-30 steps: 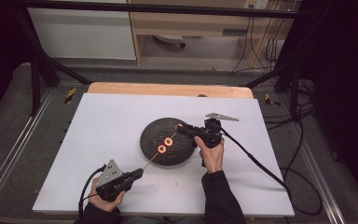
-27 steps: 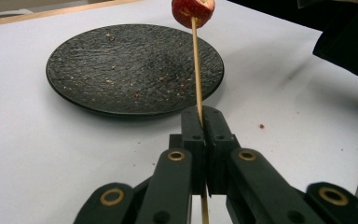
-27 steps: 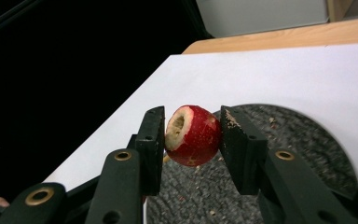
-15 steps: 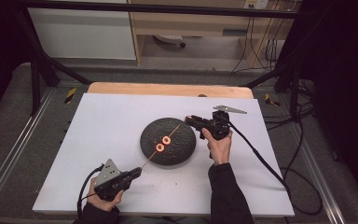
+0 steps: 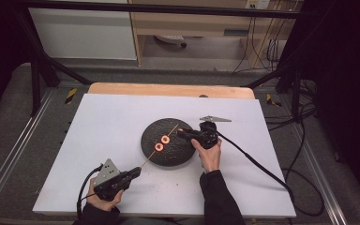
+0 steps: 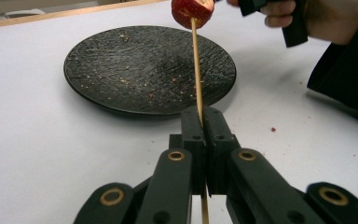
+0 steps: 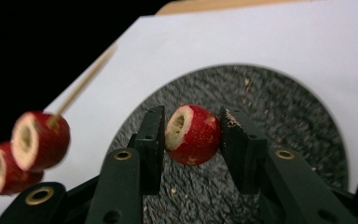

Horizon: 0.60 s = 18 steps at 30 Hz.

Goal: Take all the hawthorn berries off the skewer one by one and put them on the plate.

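Near the middle of the white counter (image 5: 112, 126), seen from the high view, sits a round black textured plate (image 5: 171, 154). A thin wooden skewer (image 5: 150, 157) slants over the plate's near left rim toward the counter's far edge, with two red cored fruit pieces (image 5: 162, 143) threaded on it above the plate. The left gripper (image 5: 132, 172), close to the near edge, holds the skewer's lower end. The right gripper (image 5: 182, 133) hovers over the plate's right side, pointing left toward the skewer's tip.

From the left gripper view, the left gripper (image 6: 206, 122) has its jaws pressed fully together on the skewer (image 6: 196, 70), which rises straight up to one fruit piece (image 6: 192, 11) at the top edge. The plate (image 6: 135, 70) lies behind it, speckled with crumbs.

From the right gripper view, the right gripper (image 7: 193, 135) clamps a third red cored fruit piece (image 7: 193, 134) between its two pads, cut face turned left, above the plate (image 7: 279, 112). To the left, blurred, the two threaded pieces (image 7: 39, 139) hang on the skewer (image 7: 84, 86), apart from the held piece.
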Available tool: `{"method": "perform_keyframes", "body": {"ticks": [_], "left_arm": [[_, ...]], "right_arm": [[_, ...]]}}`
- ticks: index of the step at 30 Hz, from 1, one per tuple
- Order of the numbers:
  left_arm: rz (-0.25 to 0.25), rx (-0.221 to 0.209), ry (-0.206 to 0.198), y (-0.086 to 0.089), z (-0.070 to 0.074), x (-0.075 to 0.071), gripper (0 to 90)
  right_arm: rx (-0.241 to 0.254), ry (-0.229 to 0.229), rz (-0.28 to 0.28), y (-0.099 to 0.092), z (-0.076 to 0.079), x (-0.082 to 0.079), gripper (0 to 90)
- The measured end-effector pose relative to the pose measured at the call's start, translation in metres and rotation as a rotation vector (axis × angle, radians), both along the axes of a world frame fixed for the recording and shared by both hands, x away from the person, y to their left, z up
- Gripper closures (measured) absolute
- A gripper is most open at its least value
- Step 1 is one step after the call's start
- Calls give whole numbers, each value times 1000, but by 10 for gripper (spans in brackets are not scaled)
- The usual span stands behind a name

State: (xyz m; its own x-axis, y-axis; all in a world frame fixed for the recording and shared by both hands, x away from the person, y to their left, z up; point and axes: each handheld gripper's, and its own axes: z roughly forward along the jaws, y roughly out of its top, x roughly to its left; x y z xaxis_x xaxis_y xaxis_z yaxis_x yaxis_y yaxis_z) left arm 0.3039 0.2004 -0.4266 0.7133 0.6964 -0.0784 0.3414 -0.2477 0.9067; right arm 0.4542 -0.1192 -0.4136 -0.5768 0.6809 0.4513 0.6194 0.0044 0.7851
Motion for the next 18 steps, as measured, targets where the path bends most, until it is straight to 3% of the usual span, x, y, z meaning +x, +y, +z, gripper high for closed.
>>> {"method": "perform_keyframes", "body": {"ticks": [7, 18], "left_arm": [[0, 3, 3, 0, -1, 1, 882], [-2, 9, 10, -1, -2, 2, 882]], "right_arm": [[-64, 38, 16, 12, -25, -1, 624], [-124, 68, 20, 18, -41, 1, 608]]}}
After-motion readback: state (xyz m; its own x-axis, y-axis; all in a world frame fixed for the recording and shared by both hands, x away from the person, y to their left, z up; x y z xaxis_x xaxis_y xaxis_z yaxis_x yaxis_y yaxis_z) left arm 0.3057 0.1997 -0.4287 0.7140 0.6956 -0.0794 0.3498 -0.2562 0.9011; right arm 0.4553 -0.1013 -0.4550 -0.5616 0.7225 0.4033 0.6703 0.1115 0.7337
